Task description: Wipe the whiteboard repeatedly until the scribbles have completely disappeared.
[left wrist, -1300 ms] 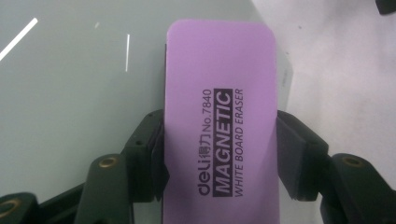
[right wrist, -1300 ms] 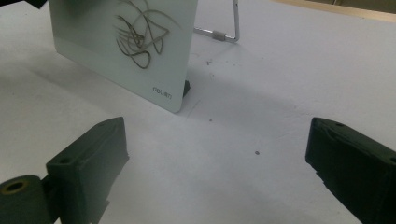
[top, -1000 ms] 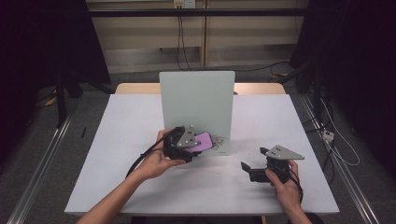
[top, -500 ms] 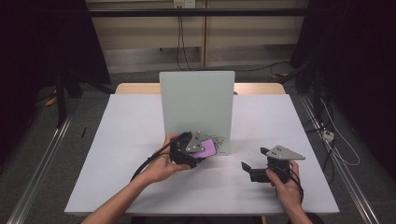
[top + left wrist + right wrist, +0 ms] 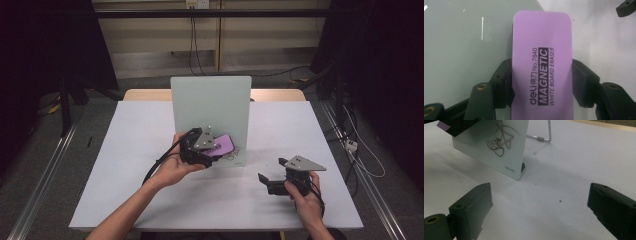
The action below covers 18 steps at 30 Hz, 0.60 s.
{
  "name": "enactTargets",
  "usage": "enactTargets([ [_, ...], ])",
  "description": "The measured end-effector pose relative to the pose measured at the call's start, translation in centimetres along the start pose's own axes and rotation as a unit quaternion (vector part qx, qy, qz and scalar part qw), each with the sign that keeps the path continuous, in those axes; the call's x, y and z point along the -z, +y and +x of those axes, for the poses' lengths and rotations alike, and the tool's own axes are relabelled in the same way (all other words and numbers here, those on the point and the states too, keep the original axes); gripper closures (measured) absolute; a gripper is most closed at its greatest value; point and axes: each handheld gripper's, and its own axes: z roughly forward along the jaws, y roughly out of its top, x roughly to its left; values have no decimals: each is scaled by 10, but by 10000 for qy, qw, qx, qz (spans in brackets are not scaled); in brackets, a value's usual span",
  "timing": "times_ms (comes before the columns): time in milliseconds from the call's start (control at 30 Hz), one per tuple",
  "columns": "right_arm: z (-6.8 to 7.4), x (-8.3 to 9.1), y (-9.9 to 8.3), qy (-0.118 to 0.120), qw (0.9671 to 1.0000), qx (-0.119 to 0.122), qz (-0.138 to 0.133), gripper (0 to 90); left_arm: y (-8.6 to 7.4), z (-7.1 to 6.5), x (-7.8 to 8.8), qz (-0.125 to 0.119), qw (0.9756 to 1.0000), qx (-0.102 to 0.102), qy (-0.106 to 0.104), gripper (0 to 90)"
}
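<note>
A small whiteboard (image 5: 210, 107) stands upright at the middle of the table. Dark scribbles (image 5: 234, 153) mark its lower right corner, and they are clearer in the right gripper view (image 5: 500, 141). My left gripper (image 5: 212, 150) is shut on a purple magnetic board eraser (image 5: 223, 145) and holds it against the board just left of the scribbles. In the left gripper view both pads press the eraser's (image 5: 541, 65) long sides. My right gripper (image 5: 266, 182) rests low near the table's front right, open with nothing between its jaws (image 5: 541, 202), facing the board's corner (image 5: 516, 173).
The white table (image 5: 125, 150) has bare room left of the board and along the front. A wire stand (image 5: 548, 133) props the board from behind. Dark floor and rails flank the table on both sides.
The left gripper carried the eraser right along the board's lower part, then back up and slightly left. The right gripper has not moved.
</note>
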Motion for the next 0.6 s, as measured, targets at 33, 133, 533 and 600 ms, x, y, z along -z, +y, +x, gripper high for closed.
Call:
enactTargets([
  [33, 0, 0, 0, 0, 10000, -2, -1, 57, 0, -2, -3, 40, 10000, -10, -39, 411],
  [133, 0, 0, 0, 9, 10000, -5, -11, 56, -1, -12, -15, 258, 9994, -176, -149, 411],
  [533, -1, 1, 0, 9, 10000, -8, -28, 56, -1, -22, -29, 444, 9985, -128, -298, 412],
  [600, 0, 1, 0, 27, 10000, -5, -38, 55, 2, -17, -24, 393, 9989, -63, -250, 412],
])
